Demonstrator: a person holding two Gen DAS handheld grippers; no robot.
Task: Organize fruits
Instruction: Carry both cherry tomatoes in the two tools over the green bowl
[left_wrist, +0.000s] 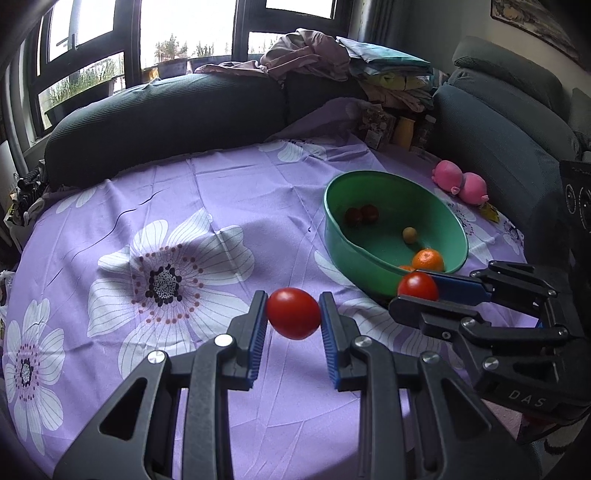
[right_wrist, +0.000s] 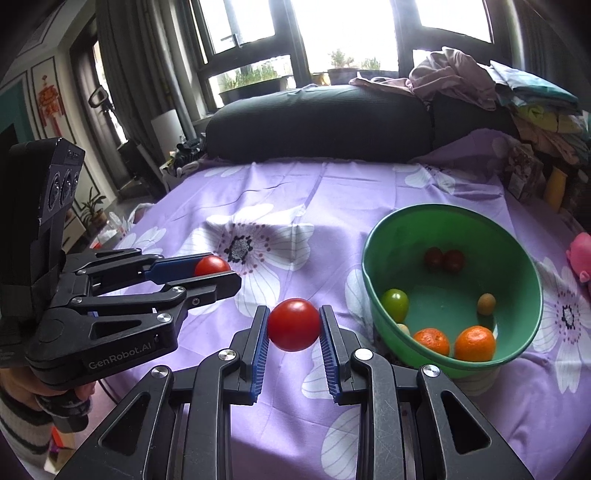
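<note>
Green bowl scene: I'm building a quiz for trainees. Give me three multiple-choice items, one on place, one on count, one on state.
1. Where is the bowl?
A. on the purple cloth
B. on the sofa
C. on the windowsill

2. How many oranges lie in it?
A. none
B. two
C. five

3. What does the left gripper do?
A. stands open, empty
B. grips a spoon
C. grips a red tomato

Key: A, it rests on the flowered cloth; B, the right wrist view shows two; C, its pads press the tomato.

Two red tomatoes, one (left_wrist: 293, 313) clamped in each gripper, the other (right_wrist: 294, 324) nearer a green bowl (right_wrist: 517, 258) holding two oranges (right_wrist: 474, 343), small fruits, near the table's right edge.
</note>
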